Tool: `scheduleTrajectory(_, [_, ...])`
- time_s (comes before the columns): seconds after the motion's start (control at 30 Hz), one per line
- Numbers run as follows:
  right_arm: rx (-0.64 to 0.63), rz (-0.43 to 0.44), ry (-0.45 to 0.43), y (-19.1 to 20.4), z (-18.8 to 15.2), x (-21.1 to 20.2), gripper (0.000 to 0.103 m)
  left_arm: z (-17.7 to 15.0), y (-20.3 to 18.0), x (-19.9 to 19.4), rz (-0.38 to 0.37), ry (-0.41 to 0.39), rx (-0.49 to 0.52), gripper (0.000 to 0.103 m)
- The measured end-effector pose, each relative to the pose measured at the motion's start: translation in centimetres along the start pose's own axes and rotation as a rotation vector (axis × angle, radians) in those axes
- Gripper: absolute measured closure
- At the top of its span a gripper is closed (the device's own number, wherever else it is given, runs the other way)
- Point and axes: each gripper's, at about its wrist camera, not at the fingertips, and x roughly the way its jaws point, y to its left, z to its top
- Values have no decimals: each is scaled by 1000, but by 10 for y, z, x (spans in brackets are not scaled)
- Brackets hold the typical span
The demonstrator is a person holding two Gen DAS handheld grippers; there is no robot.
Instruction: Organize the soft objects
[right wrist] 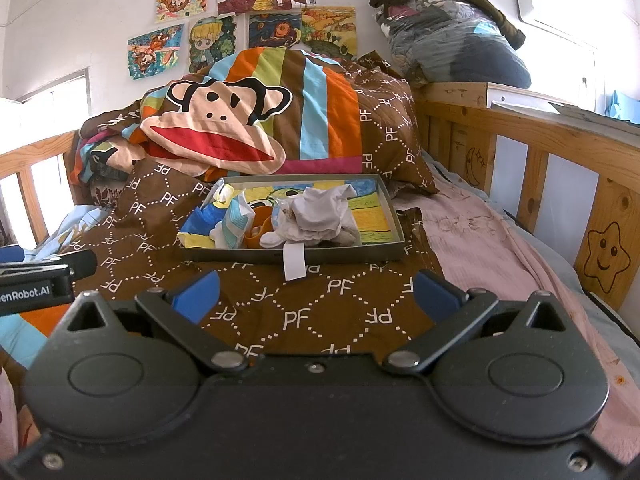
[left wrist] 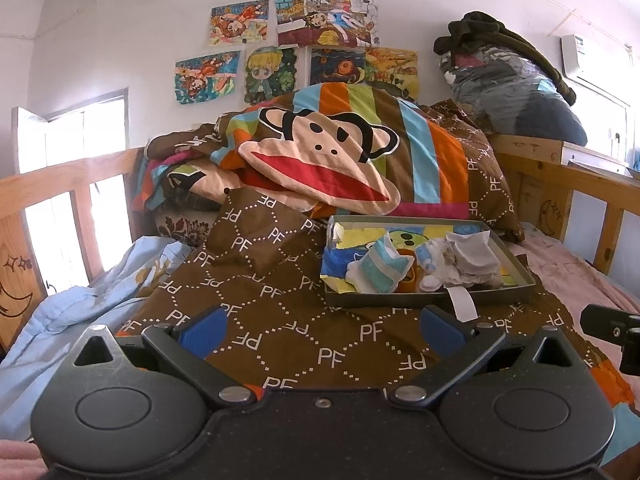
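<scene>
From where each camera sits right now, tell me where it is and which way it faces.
Left wrist: behind the open left gripper, facing the tray on the brown quilt; right gripper's edge shows.
Right wrist: behind the open right gripper, facing the tray; left gripper's edge shows.
Shared: tray, quilt, monkey pillow, wall drawings.

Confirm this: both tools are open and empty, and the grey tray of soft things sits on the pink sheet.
Wrong on one point. The grey tray sits on the brown PF quilt, not the pink sheet beside it; the right wrist view shows this. The left tool and right tool are indeed open and empty.
</scene>
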Motion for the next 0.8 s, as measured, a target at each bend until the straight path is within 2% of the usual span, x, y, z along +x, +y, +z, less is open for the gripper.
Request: scheduleTrajectory(0.8, [0, -2, 1, 3, -1, -2, 0, 2, 3, -1, 22, -4, 1, 1])
